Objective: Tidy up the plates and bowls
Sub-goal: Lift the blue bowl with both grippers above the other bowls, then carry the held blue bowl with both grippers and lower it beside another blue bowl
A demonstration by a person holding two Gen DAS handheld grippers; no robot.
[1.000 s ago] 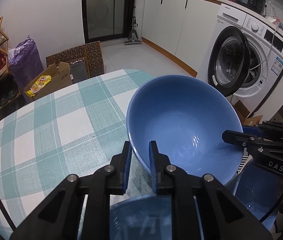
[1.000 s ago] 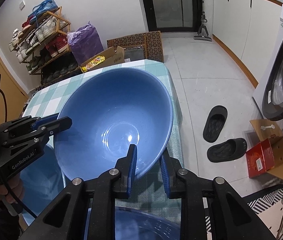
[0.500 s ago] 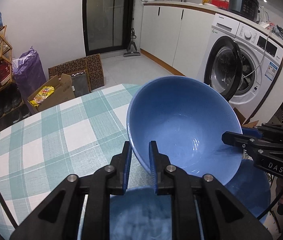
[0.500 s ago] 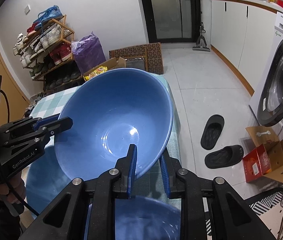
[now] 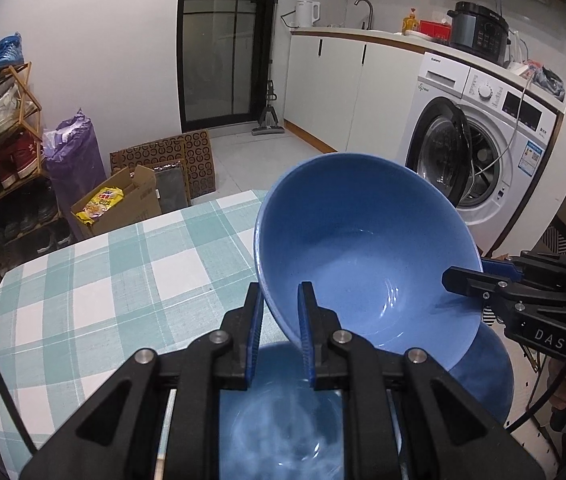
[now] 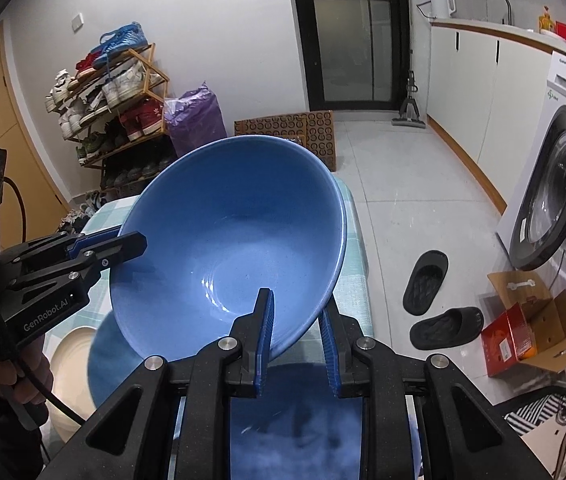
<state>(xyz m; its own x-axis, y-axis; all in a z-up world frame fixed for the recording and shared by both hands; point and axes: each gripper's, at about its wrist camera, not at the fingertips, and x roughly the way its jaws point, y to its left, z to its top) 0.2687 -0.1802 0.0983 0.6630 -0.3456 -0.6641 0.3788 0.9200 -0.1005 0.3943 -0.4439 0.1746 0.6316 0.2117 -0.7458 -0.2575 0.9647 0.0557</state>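
A large blue bowl is held in the air above the checked table, gripped from two sides. My left gripper is shut on its near rim. My right gripper is shut on the opposite rim; it shows in the left wrist view at the right. The bowl also fills the right wrist view, with the left gripper at its left rim. More blue dishes lie below: one under the left gripper, one under the bowl. A cream plate lies at lower left.
The teal-and-white checked tablecloth stretches left and away. Beyond the table's edge are a cardboard box, a shoe rack, a washing machine with open door, and slippers on the floor.
Both grippers have lifted the blue bowl higher above the table. The dishes below have come more into view, and the cream plate now shows.
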